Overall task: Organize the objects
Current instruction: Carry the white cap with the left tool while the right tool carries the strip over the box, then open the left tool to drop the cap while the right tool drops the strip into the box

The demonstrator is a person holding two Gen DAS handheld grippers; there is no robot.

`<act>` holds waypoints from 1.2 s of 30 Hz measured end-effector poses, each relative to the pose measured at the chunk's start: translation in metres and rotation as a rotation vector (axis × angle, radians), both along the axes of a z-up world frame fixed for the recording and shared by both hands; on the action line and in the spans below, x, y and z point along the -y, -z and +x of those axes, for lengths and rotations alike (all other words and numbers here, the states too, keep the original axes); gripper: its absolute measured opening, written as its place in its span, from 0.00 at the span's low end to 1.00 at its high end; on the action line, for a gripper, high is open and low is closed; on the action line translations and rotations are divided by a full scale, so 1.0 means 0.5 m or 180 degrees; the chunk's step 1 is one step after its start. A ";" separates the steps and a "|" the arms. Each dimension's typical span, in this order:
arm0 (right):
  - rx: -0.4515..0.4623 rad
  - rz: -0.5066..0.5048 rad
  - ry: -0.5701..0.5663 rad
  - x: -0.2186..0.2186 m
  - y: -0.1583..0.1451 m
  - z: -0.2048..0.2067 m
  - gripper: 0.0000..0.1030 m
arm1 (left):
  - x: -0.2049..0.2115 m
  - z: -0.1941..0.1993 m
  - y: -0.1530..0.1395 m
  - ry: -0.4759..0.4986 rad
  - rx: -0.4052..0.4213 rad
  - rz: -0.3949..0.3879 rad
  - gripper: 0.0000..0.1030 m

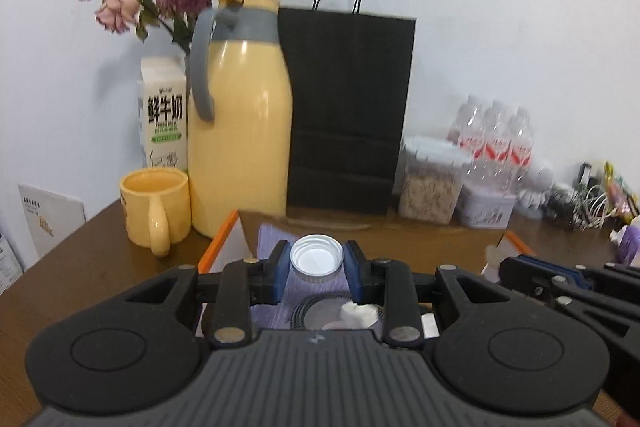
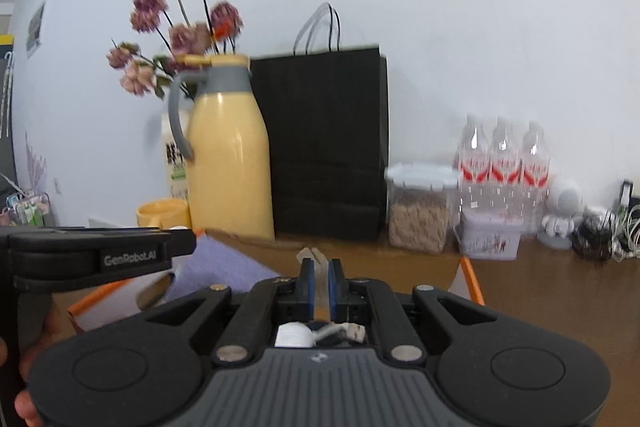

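Evidently midway through the sorting. Orange-edged cardboard box [image 1: 218, 241] open at 6 o'clock on the brown table [image 1: 80, 267], already loaded: purple cloth [image 1: 272, 239], a coiled cable [image 1: 304, 309] and something white and crumpled at the bottom. Well behind, at 12 o'clock, black paper bag [image 1: 348, 111]; at 11, yellow thermos jug [image 1: 240, 131], milk carton [image 1: 164, 115] and yellow mug [image 1: 156, 207]; at 2, cereal container [image 1: 430, 183], water bottles [image 1: 496, 135] and tangled cables, all outside the box. Left gripper [image 1: 317, 267] narrowed onto a small silver-lidded jar [image 1: 317, 259], over the box. Right gripper [image 2: 319, 283] pinched nearly closed on a thin clear item [image 2: 314, 259], identity unclear. Both loads not yet set down.
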State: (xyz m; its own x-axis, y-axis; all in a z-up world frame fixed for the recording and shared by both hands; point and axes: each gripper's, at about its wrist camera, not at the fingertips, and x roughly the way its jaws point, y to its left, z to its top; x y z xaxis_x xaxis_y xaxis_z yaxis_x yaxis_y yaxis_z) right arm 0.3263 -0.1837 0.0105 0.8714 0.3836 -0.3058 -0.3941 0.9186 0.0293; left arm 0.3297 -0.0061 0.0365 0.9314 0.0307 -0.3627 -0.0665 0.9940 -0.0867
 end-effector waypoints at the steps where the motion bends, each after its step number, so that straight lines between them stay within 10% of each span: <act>1: -0.0033 0.0000 0.0008 0.001 0.005 0.005 0.06 | -0.003 0.003 0.004 -0.0004 -0.0030 -0.0003 0.29; 8: -0.0094 -0.0035 0.0037 0.003 0.020 0.008 0.06 | -0.002 0.000 0.012 -0.0032 -0.0031 0.0040 0.31; 13: -0.0197 0.0000 0.0075 0.018 0.026 0.016 0.13 | -0.009 -0.011 0.012 -0.0202 0.0081 0.0082 1.00; 17: -0.0339 0.0012 0.0104 0.025 0.038 0.026 0.90 | -0.012 -0.014 0.008 -0.0205 0.0096 0.0083 1.00; 18: -0.0330 0.0000 0.0117 0.024 0.040 0.025 0.97 | -0.011 -0.013 0.008 -0.0216 0.0093 0.0097 1.00; 36: -0.0258 -0.0098 0.0184 0.025 0.021 -0.008 1.00 | -0.006 -0.048 -0.012 -0.0198 0.0165 0.0140 1.00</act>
